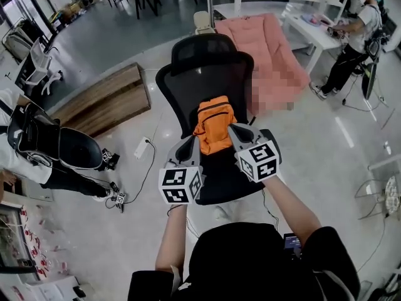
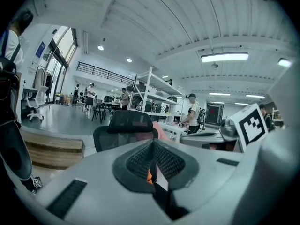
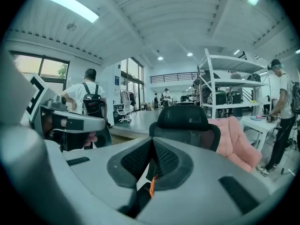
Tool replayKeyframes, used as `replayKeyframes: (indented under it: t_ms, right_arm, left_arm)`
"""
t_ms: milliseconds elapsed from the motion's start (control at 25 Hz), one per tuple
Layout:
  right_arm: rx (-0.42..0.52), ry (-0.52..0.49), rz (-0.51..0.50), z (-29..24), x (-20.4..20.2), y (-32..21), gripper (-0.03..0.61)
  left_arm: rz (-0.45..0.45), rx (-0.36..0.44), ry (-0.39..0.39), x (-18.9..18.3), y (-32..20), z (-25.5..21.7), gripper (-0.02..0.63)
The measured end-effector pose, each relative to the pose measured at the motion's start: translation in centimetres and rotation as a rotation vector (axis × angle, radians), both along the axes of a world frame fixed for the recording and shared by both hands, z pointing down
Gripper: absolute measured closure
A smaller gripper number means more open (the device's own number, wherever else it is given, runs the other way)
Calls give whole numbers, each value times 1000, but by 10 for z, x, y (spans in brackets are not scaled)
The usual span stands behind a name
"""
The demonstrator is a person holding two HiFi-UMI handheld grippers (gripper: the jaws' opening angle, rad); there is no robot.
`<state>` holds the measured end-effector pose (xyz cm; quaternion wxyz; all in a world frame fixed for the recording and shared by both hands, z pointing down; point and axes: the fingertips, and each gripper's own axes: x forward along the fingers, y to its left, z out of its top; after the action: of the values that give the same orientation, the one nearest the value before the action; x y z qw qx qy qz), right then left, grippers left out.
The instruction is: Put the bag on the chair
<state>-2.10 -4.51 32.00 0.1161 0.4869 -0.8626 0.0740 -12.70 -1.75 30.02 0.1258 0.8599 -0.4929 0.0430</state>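
Observation:
An orange bag [image 1: 213, 125] hangs between my two grippers, just above the seat of a black mesh office chair [image 1: 210, 68]. My left gripper [image 1: 192, 143] is shut on the bag's left side and my right gripper [image 1: 238, 134] on its right side. In the left gripper view the left gripper [image 2: 152, 162] has its jaws pressed together on a dark strap, with an orange sliver of bag [image 2: 150, 175] below and the chair [image 2: 127, 125] beyond. The right gripper [image 3: 152, 165] looks the same in its own view, with a bag edge [image 3: 152, 186] showing and the chair [image 3: 186, 121] ahead.
A pink padded mat [image 1: 270, 55] leans behind the chair on the right. A low wooden platform [image 1: 106, 99] lies to the left, and a power strip [image 1: 142, 148] with cables is on the floor. One person [image 1: 37, 146] stands at left, another [image 1: 356, 39] at a white table [image 1: 313, 33].

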Motion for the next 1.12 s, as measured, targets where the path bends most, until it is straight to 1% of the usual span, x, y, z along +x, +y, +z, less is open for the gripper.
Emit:
replayKeyframes:
  t_ms: [80,480,760,960,1120]
  right_arm:
    - [13,0,1,-8,-2,4,577]
    - [86,-40,-6,-40,-1,3,577]
    - [125,-66,-20,-68,20,8,577]
    - [155,-90,-35,-83,37,10,577]
    - [168,-92,-41,-88,53,19,577]
  left_arm:
    - [-2,14,12,-2,4,-8,601]
    - [10,69,0,4,4,-34,601]
    - [13,90,-17,32,8,-56,601]
    - [-1,100,15,49,10,-68,601]
    - [-20,104,21,62,17,-68,601]
